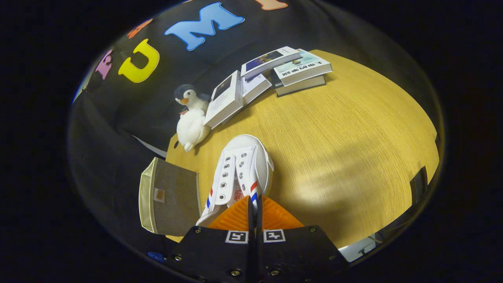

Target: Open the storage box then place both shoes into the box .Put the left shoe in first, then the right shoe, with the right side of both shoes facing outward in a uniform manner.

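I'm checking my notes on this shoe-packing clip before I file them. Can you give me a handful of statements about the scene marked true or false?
1. The hand-held gripper has its orange fingers closed on the rear part of the white shoe. True.
2. The plush penguin sits inside the storage box. False: it sits on the wooden table, beside the books.
3. The grey fabric storage box is beside the shoe. True.
4. The shoe has no laces. True: its eyelets are empty.
5. The books lie between the fingers. False: they are far beyond them, near the table's far edge.
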A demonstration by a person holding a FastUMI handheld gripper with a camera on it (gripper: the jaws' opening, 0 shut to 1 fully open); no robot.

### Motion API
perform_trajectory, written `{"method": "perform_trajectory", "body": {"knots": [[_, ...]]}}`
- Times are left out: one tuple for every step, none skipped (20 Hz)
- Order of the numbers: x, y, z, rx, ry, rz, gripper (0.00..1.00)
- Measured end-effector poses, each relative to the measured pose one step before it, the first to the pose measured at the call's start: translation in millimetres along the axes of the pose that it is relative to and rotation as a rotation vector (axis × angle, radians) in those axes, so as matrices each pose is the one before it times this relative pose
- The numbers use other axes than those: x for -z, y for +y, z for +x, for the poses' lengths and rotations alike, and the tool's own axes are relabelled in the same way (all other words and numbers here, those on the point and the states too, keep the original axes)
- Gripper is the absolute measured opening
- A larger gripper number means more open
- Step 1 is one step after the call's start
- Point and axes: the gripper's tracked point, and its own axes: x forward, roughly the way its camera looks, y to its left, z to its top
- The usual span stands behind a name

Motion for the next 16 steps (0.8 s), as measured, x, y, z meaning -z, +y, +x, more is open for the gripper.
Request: {"method": "perform_trajectory", "body": {"knots": [[0.19, 9.54, -1.52, -0.01414, -0.00387, -0.0046, 0.0], [-1.12, 10.94, -0.95, -0.01522, -0.00275, 0.00179, 0.0], [1.17, 12.53, 0.51, -0.02372, 0.00868, 0.00085, 0.0], [-0.34, 11.22, 1.04, -0.01861, -0.00554, 0.00699, 0.0], [2.41, 11.68, -0.57, -0.02253, 0.0066, 0.0027, 0.0], [1.51, 12.75, 1.69, -0.02263, 0.00511, 0.00383, 0.0], [1.55, 10.68, 2.75, -0.01608, 0.00046, 0.00394, 0.0], [2.24, 10.44, 1.94, -0.01436, 0.0057, -0.00181, 0.0], [2.35, 9.16, 2.2, -0.01058, 0.00254, -0.00317, 0.0], [1.38, 10.0, 2.35, -0.00934, 0.00135, -0.00564, 0.0], [2.16, 9.62, 2.36, -0.00907, 0.00061, -0.00673, 0.0], [0.73, 9.72, 2.71, -0.00952, -0.00006, -0.00876, 0.0], [1.52, 9.65, 3.18, -0.00913, -0.0014, -0.00695, 0.0], [1.69, 9.92, 3.4, -0.01094, 0.00337, -0.00847, 0.0], [1.79, 9.63, 3.34, -0.00846, -0.00343, -0.00173, 0.0], [2.78, 10.76, 5.0, -0.01256, 0.00712, -0.0081, 0.0]]}}
